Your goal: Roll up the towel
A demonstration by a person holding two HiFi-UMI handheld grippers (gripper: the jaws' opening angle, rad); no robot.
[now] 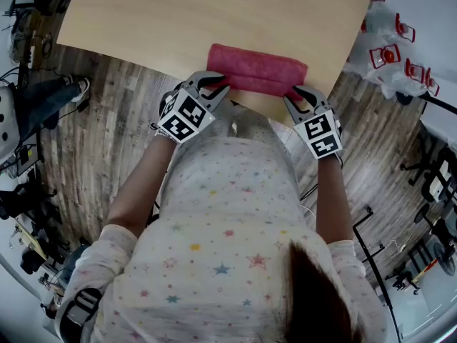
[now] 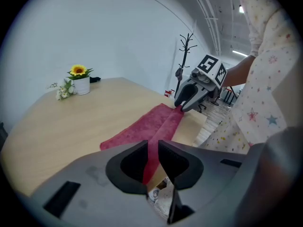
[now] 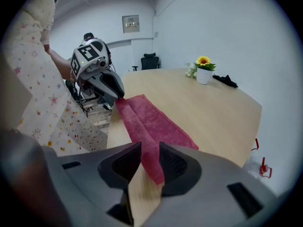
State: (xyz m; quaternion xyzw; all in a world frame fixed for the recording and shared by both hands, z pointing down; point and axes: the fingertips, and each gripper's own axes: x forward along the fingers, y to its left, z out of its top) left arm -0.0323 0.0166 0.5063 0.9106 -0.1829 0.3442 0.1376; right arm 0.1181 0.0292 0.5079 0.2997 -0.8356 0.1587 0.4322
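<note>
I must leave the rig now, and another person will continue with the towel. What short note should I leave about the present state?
Left gripper: jaws shut on the near edge of the towel, at its left end.
Right gripper: jaws shut on the same edge, at its right end.
Towel: red, lying close to the near edge of the table. The gripped edge looks slightly raised; the far part lies flat.
Done: both ends are gripped; at most the first turn is begun.
Left: roll the towel away from you to its far edge, probably keeping both ends level, then release.
</note>
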